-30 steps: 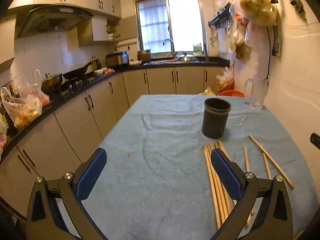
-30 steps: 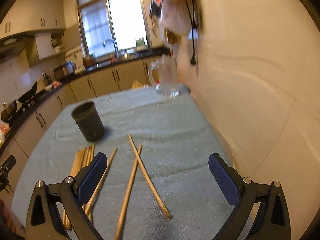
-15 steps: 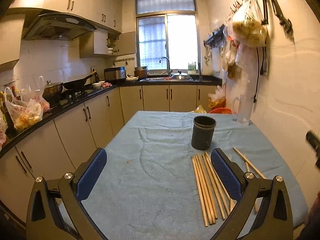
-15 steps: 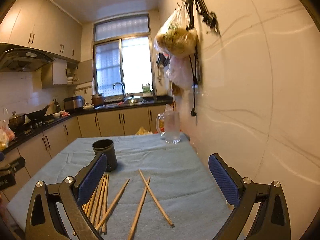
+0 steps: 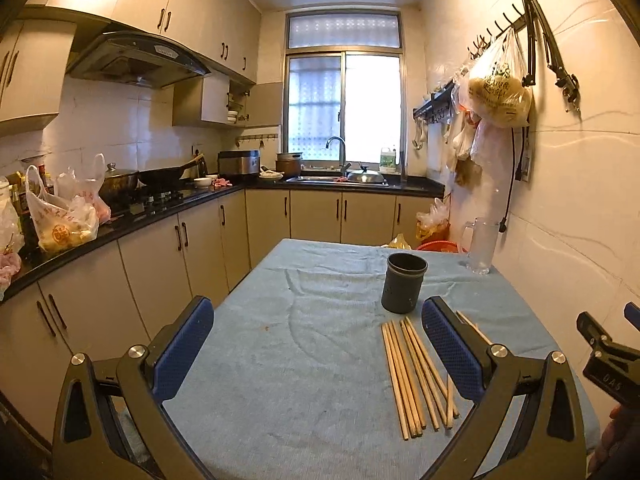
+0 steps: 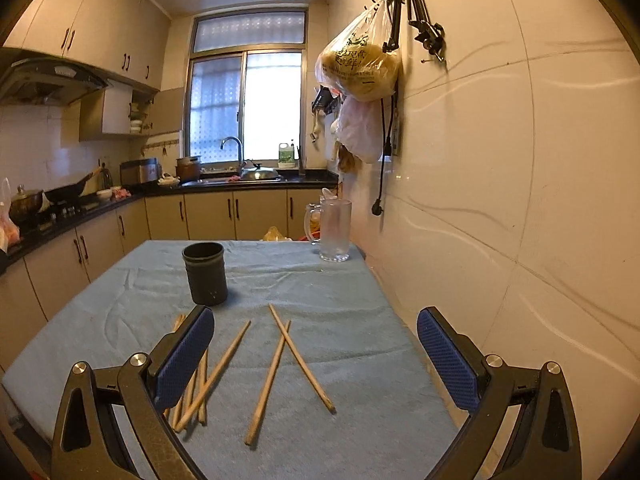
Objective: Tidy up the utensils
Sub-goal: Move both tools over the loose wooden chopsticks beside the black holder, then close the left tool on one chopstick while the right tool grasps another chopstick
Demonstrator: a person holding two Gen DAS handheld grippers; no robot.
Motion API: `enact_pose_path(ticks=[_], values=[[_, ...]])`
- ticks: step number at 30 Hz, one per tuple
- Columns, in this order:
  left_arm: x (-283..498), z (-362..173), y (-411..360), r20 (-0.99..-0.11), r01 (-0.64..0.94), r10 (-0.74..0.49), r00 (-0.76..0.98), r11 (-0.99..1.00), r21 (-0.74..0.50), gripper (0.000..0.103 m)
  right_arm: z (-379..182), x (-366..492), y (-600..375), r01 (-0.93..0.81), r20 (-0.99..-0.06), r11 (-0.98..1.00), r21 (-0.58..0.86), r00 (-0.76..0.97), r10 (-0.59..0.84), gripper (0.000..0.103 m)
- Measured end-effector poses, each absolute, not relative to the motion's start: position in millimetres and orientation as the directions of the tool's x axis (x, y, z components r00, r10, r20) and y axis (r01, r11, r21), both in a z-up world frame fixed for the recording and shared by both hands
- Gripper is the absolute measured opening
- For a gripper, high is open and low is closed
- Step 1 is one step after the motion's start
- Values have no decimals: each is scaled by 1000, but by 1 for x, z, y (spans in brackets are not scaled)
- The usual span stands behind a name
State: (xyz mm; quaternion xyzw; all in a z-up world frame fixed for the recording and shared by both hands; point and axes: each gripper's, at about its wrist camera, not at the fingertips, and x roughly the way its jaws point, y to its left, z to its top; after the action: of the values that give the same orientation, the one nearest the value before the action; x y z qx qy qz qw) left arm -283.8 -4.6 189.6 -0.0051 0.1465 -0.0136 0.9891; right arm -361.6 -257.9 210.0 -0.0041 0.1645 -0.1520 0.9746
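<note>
A dark round utensil holder [image 5: 404,283] [image 6: 205,273] stands upright on the blue cloth of the table [image 5: 304,360] [image 6: 344,320]. Several wooden chopsticks [image 5: 412,372] lie in a bundle just in front of it. In the right wrist view, two chopsticks [image 6: 288,356] lie crossed and one more [image 6: 218,372] lies to their left. My left gripper [image 5: 316,352] is open above the table's near edge, holding nothing. My right gripper [image 6: 312,360] is open too, above the crossed chopsticks, also holding nothing; part of it [image 5: 608,356] shows at the right edge of the left wrist view.
A clear glass pitcher [image 5: 482,246] [image 6: 333,230] stands at the table's far right corner by the white wall. Plastic bags [image 6: 360,68] hang from wall hooks above the table. Kitchen counters with cabinets [image 5: 160,248] run along the left and the back.
Both cameras have tilted up and pulled back from the table, so more of the kitchen shows. The chopsticks and the holder have not moved. Both grippers stayed open.
</note>
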Motion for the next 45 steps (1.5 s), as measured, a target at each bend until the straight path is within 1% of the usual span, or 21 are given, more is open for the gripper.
enact_pose_path(ticks=[6, 11, 13, 18, 22, 24, 26, 29, 30, 31, 32, 33, 34, 35, 37, 38, 40, 41, 42, 44, 45], values=[[-295, 197, 2, -266, 14, -16, 964, 1000, -11, 103, 210, -370, -253, 296, -317, 952, -80, 898, -306, 103], [-289, 195, 8, -294, 6, -17, 956, 999, -37, 103, 211, -373, -255, 290, -314, 953, -82, 900, -301, 103], [-280, 191, 8, -322, -1, -13, 947, 999, -41, 103, 209, -368, -256, 262, -337, 963, -68, 902, -269, 103], [-252, 179, 6, -396, 2, -12, 918, 1000, -25, 103, 195, -341, -271, 155, -457, 988, 19, 880, -129, 103], [-218, 164, -5, -476, 36, -26, 879, 999, 13, 103, 180, -310, -285, 99, -553, 992, 80, 832, -39, 103], [-198, 156, -12, -527, 74, -55, 848, 997, 15, 103, 171, -290, -295, 91, -605, 991, 103, 796, -10, 101], [-179, 146, -17, -586, 109, -89, 805, 994, -2, 103, 163, -271, -304, 88, -649, 991, 102, 761, -1, 94], [-145, 129, -26, -662, 142, -142, 736, 988, -54, 103, 154, -242, -317, 74, -700, 993, 90, 714, 11, 88], [-132, 121, -31, -686, 153, -161, 709, 986, -74, 101, 150, -231, -322, 68, -717, 993, 91, 697, 18, 86], [-121, 115, -35, -704, 161, -176, 688, 983, -89, 92, 147, -223, -325, 65, -729, 993, 94, 684, 24, 81], [-108, 106, -40, -729, 171, -191, 658, 980, -102, 86, 143, -212, -329, 58, -745, 993, 100, 666, 36, 76], [-97, 98, -46, -751, 178, -198, 630, 978, -108, 75, 138, -200, -333, 49, -761, 993, 107, 647, 50, 74], [-85, 90, -51, -772, 186, -206, 601, 976, -115, 69, 135, -193, -335, 42, -771, 993, 114, 634, 61, 69], [-73, 81, -55, -793, 193, -212, 571, 974, -121, 66, 130, -180, -337, 30, -782, 992, 125, 618, 80, 67], [-53, 65, -64, -821, 205, -230, 523, 969, -140, 57, 125, -163, -338, 22, -789, 992, 128, 608, 88, 67], [-45, 58, -68, -828, 210, -238, 508, 966, -149, 55, 123, -153, -338, 13, -792, 992, 127, 603, 94, 66], [-31, 46, -75, -843, 219, -243, 479, 964, -153, 47, 118, -137, -335, -5, -800, 991, 130, 590, 108, 64], [-25, 41, -78, -850, 222, -240, 469, 964, -149, 44, 115, -127, -334, -13, -806, 991, 134, 580, 116, 63], [-20, 36, -82, -857, 225, -239, 456, 963, -148, 40, 114, -121, -331, -16, -810, 991, 135, 574, 119, 63], [-12, 26, -87, -866, 235, -244, 437, 960, -152, 36, 109, -107, -327, -24, -818, 990, 137, 561, 127, 63], [-10, 22, -90, -872, 241, -238, 428, 960, -143, 31, 105, -99, -324, -29, -822, 990, 136, 554, 129, 63]])
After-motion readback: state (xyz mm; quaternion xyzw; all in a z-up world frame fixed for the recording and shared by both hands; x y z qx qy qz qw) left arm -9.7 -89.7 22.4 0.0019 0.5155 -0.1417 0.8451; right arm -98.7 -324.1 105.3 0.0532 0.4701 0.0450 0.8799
